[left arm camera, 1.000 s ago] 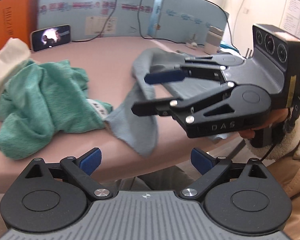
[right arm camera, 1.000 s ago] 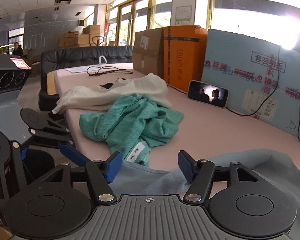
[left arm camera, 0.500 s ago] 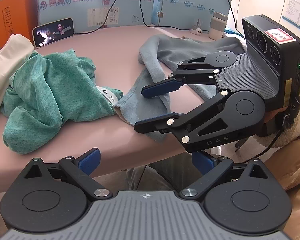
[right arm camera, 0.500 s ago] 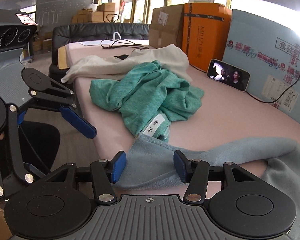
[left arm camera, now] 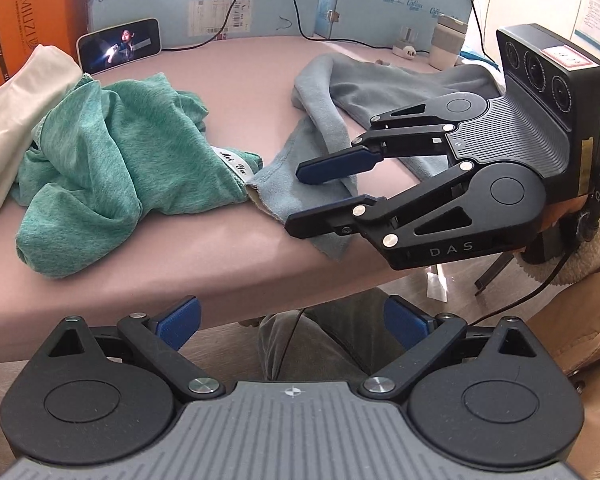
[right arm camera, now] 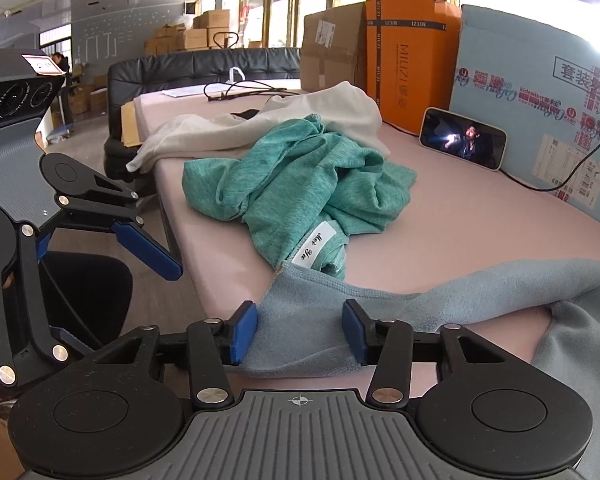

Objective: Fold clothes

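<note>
A grey-blue garment [left arm camera: 380, 84] lies crumpled on the pink table [left arm camera: 240, 72], one end hanging over the near edge. My right gripper [left arm camera: 296, 198] is open and straddles that hanging end; in the right wrist view the grey-blue cloth [right arm camera: 300, 320] sits between the pads of the right gripper [right arm camera: 300, 332], not pinched. My left gripper [left arm camera: 292, 320] is open with nothing in it, below the table edge, left of the right one. A crumpled green garment [left arm camera: 112, 176] with a white label touches the grey end. The green garment [right arm camera: 300, 184] lies beyond the right gripper.
A cream garment [left arm camera: 24, 92] lies behind the green one. A phone [left arm camera: 120, 44] with a lit screen leans against a blue board, beside an orange box [left arm camera: 20, 12], with cables trailing. The person's legs are under the table edge. A black sofa [right arm camera: 204, 68] stands beyond the table.
My right gripper has moved forward along the table edge until the grey end lies between its fingers. The left gripper has risen and now looks down more on the table.
</note>
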### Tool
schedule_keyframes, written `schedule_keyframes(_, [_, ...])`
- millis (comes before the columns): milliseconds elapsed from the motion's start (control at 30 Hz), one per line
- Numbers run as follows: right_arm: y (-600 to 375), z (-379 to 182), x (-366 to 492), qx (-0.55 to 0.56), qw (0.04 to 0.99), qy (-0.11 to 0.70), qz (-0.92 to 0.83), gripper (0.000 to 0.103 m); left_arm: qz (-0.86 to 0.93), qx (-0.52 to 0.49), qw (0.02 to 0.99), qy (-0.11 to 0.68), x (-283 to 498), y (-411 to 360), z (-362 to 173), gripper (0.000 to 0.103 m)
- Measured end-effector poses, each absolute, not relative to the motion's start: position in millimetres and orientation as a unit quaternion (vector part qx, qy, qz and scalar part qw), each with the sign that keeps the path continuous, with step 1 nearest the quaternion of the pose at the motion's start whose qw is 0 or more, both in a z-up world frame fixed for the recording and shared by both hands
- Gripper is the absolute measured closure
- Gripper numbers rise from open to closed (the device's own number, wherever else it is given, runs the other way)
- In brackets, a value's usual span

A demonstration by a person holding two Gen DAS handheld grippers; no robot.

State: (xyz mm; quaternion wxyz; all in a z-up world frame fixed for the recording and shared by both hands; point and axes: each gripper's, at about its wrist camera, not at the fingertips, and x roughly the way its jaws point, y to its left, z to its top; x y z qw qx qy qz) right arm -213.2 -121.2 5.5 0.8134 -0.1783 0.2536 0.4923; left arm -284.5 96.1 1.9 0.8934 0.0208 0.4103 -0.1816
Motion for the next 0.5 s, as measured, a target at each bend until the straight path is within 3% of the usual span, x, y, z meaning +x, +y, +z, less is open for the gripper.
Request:
schedule_keyframes(133, [-121,7,-217,-0.183,0.813,0.250,0.493,0.077,-0.182,0.026,0.894,0.408,-286,95,4,0.005])
schedule_keyframes(233, [-125,9,-215,-0.173,0.821,0.251,0.482,0.096,-0.186,0.027,0.895,0.404,-287,93,7,0.005])
schedule_keyframes(500, [-154,37,-203,-0.108,0.859,0.219,0.451,0.099,-0.198,0.044,0.901,0.384,-284,84,25,0.005])
